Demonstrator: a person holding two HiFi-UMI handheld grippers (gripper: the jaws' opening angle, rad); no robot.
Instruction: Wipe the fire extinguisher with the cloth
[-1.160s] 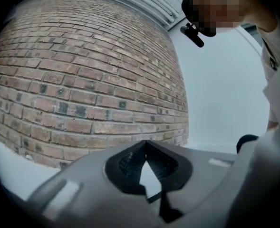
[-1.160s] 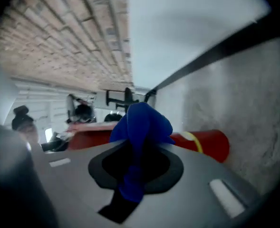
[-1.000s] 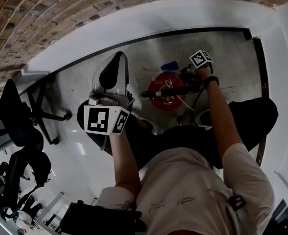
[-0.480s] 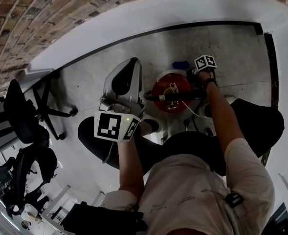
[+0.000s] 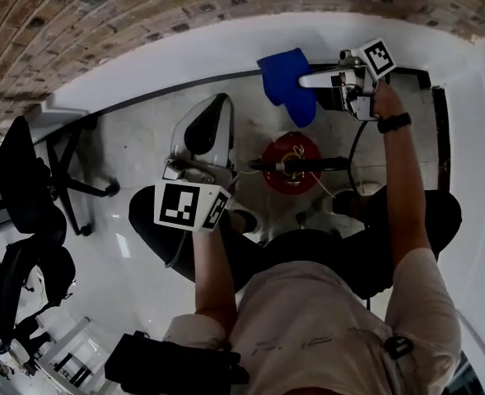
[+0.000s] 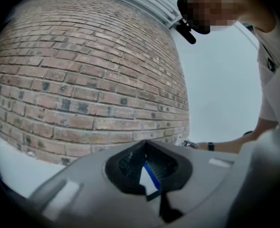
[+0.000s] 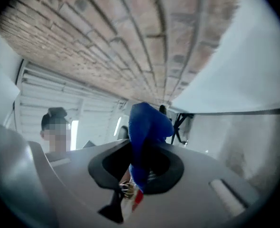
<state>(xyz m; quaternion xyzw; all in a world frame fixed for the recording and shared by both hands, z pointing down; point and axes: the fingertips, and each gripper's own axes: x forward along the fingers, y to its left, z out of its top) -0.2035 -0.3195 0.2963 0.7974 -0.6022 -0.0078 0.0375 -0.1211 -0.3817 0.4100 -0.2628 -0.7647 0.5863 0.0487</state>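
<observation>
The red fire extinguisher (image 5: 291,164) stands on the floor below me, seen from above, with its black handle and hose across the top. My right gripper (image 5: 310,81) is raised over it toward the white wall and is shut on the blue cloth (image 5: 284,85), which hangs from the jaws. In the right gripper view the cloth (image 7: 148,132) fills the gap of the right gripper (image 7: 140,170), and a bit of the extinguisher (image 7: 135,198) shows beneath. My left gripper (image 5: 212,109) is held left of the extinguisher, apart from it. It points at the brick wall, and in its own view the left gripper (image 6: 148,172) is shut on nothing.
Black office chairs (image 5: 30,189) stand at the left on the pale floor. A brick wall (image 5: 102,23) and a white wall with a black baseboard (image 5: 135,101) bound the far side. My dark-trousered legs (image 5: 308,249) are close behind the extinguisher.
My right gripper has risen from beside the extinguisher's top toward the wall, and the blue cloth now hangs from it in full view. The left gripper has barely moved.
</observation>
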